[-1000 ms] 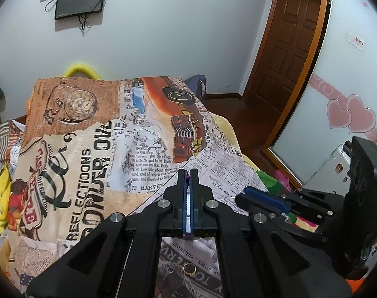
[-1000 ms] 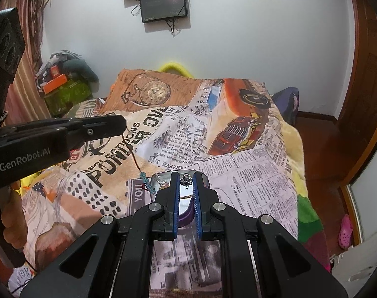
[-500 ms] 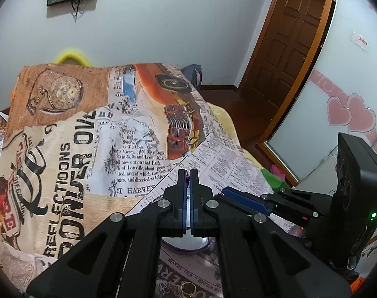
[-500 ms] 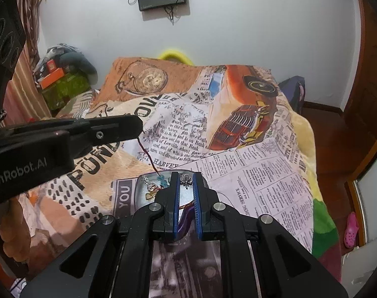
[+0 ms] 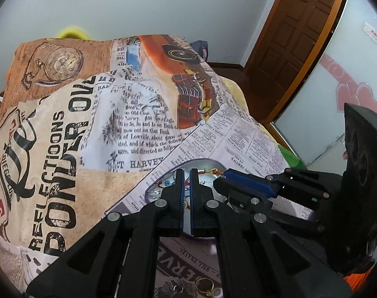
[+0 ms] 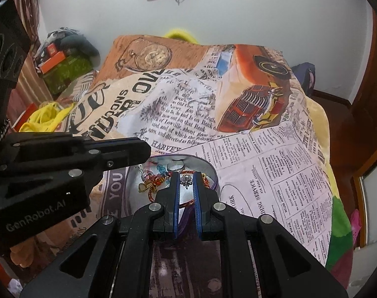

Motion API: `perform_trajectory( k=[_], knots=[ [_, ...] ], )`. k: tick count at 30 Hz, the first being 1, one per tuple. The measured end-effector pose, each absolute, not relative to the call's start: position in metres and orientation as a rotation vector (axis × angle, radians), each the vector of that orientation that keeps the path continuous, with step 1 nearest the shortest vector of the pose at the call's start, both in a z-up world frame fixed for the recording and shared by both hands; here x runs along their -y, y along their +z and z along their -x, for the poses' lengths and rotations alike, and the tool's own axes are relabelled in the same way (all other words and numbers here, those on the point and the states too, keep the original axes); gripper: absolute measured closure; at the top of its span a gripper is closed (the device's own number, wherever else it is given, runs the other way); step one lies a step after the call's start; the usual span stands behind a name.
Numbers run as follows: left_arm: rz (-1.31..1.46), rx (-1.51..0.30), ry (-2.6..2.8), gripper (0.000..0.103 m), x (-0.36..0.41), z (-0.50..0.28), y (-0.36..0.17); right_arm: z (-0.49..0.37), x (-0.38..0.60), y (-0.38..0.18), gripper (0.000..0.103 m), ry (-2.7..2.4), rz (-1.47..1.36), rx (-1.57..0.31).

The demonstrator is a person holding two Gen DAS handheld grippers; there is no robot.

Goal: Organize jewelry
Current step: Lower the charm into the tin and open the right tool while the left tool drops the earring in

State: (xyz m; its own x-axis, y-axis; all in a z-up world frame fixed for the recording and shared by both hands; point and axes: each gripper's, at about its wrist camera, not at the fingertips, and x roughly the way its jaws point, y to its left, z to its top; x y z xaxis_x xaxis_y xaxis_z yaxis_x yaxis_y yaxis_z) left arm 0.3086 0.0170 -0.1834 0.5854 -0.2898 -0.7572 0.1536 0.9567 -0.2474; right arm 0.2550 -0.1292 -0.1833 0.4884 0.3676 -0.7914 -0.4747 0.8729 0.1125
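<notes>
A silver oval tin with a purple rim sits on the printed bedspread; it also shows in the left wrist view. In it lie a red cord bracelet with beads, a gold bell and a ring. My right gripper is over the tin, shut on a small silver pendant. My left gripper hovers over the tin's left side, its jaws slightly apart with nothing between them; it also shows in the right wrist view. The red cord lies below it.
Gold rings lie on the bedspread near me, under the left gripper. The bed drops off at the right toward a wooden door. Yellow cloth and boxes are piled at the left.
Both grippers moved forward over the tin. The left gripper has let go of the red cord bracelet, which now lies in the tin, and its jaws have parted slightly.
</notes>
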Motion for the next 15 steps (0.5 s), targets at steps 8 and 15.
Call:
perform_trajectory(
  k=[8, 15],
  knots=[
    [0.124, -0.933, -0.262, 0.102, -0.017, -0.297, -0.183, -0.255, 0.128, -0.185, 0.094, 0.518, 0.128, -0.968],
    [0.137, -0.911, -0.229, 0.099, -0.026, -0.286, -0.165, -0.244, 0.126, -0.172, 0.081, 0.512, 0.146, -0.956]
  ],
)
